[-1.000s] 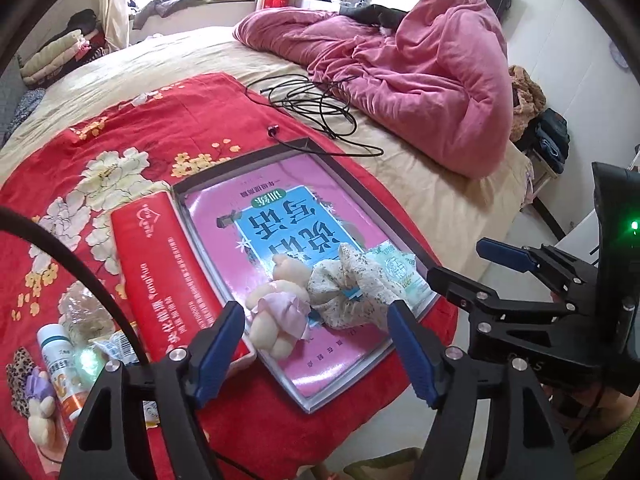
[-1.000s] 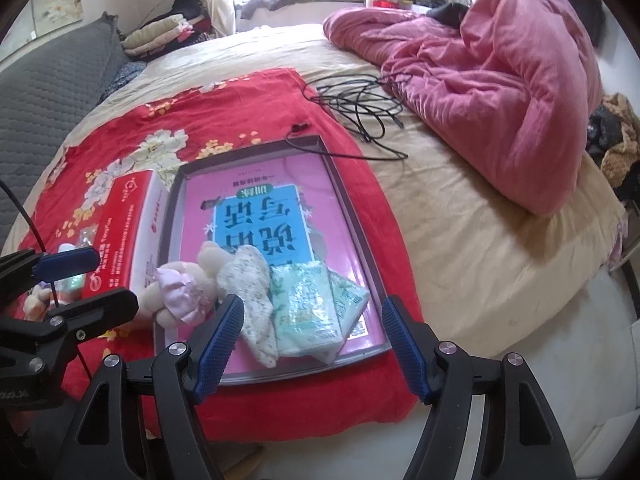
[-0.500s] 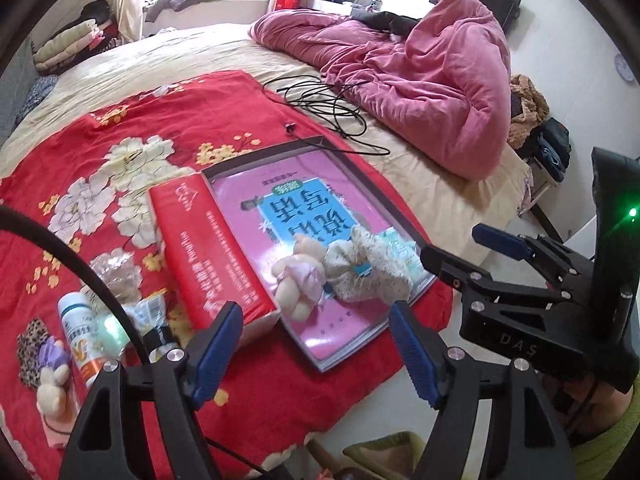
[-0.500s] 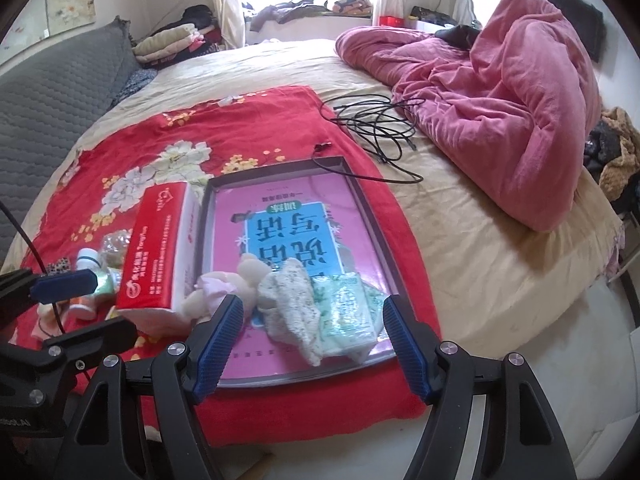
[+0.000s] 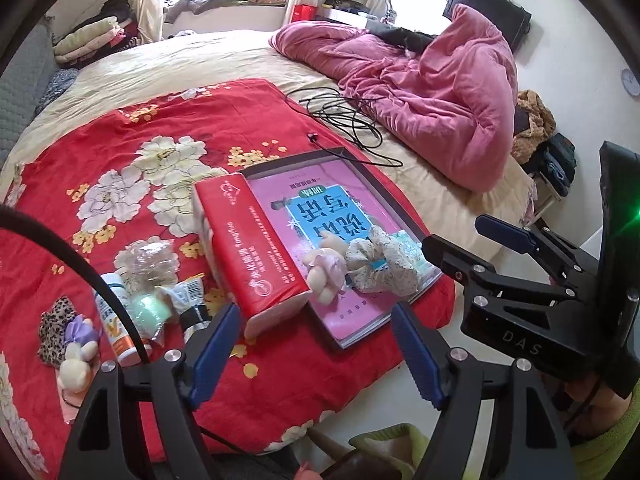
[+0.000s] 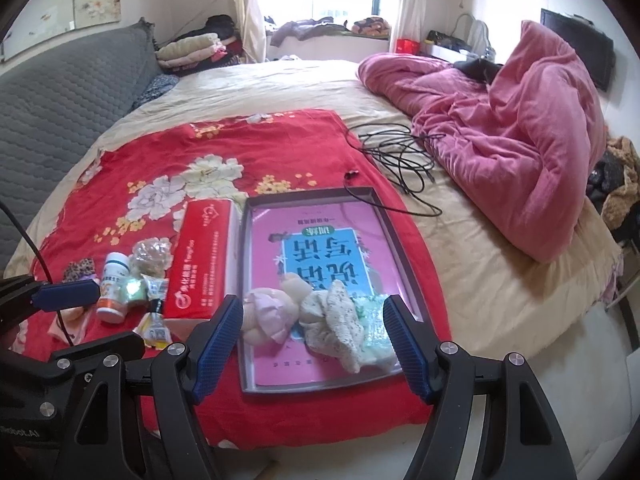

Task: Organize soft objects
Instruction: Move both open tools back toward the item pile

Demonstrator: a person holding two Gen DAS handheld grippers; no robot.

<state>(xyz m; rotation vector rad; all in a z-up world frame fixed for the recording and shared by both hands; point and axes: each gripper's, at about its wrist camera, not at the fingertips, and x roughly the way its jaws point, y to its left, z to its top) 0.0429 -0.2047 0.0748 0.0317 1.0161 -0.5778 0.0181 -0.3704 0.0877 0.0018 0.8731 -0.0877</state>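
A dark shallow tray [image 6: 246,280] with a pink book in it lies on the red flowered blanket [image 6: 168,148]. At its near end lie a small plush toy in a pink dress [image 6: 268,316], a floral cloth [image 6: 340,320] and a green tissue pack [image 6: 374,322]; the left wrist view shows the same toy [image 5: 324,272] and cloth [image 5: 384,268]. A red tissue pack [image 5: 252,248] rests against the tray's left side. My left gripper [image 5: 316,344] hangs above the blanket's near edge, its jaws opening with nothing between them. My right gripper [image 6: 314,336] is open and empty above the tray's near end.
Left of the red pack lie a white bottle [image 5: 116,320], crinkled wrappers [image 5: 148,260], a leopard cloth [image 5: 54,332] and a second small plush [image 5: 74,364]. A black cable [image 6: 400,160] and a pink quilt [image 6: 520,152] lie further back. The bed's edge and the floor are just below the grippers.
Both grippers have drawn back and up from the tray, so more of the blanket and the items on the left show. The toy, cloth and tissue pack stay in the tray.
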